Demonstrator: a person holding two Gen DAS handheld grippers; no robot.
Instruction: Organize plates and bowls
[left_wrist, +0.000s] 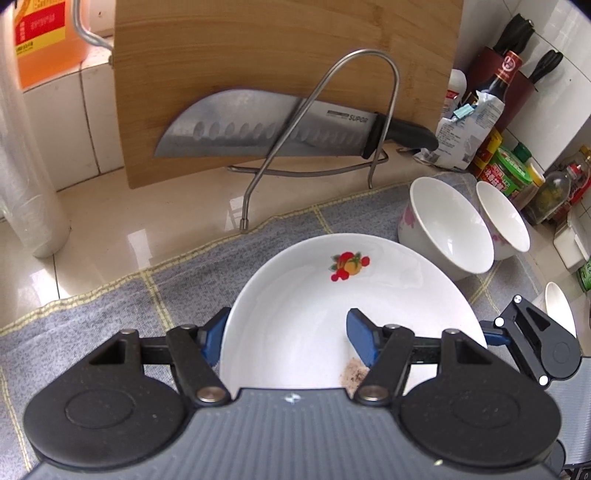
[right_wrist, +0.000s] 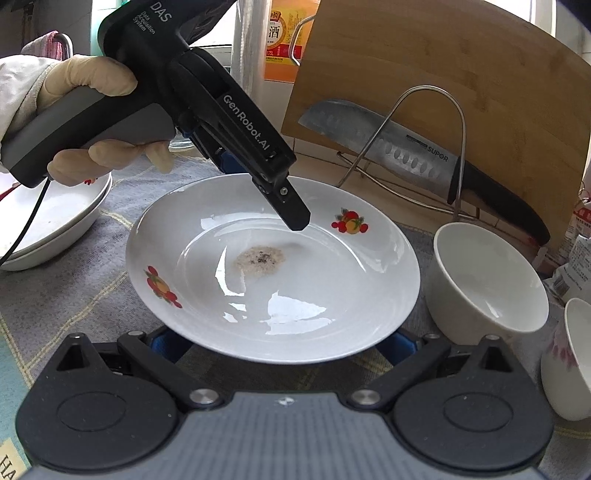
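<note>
A white plate with fruit prints (left_wrist: 332, 306) (right_wrist: 273, 266) lies on a grey mat, with a brownish stain at its centre (right_wrist: 260, 259). My left gripper (left_wrist: 284, 341) is open, one blue finger (left_wrist: 360, 341) inside the plate and the other (left_wrist: 212, 338) outside its left rim. In the right wrist view the left gripper's body (right_wrist: 236, 122) leans over the plate's far edge. My right gripper (right_wrist: 279, 345) is open, its blue fingers under the plate's near rim, mostly hidden. White bowls (left_wrist: 447, 229) (right_wrist: 487, 277) stand right of the plate. Stacked plates (right_wrist: 48, 221) sit at left.
A bamboo cutting board (left_wrist: 258, 74) and a large knife (left_wrist: 280, 129) lean in a wire rack (left_wrist: 369, 110) behind the mat. Sauce bottles and jars (left_wrist: 517, 173) crowd the right. A plastic-wrap roll (left_wrist: 26, 166) and an orange bottle (left_wrist: 44, 40) stand at left.
</note>
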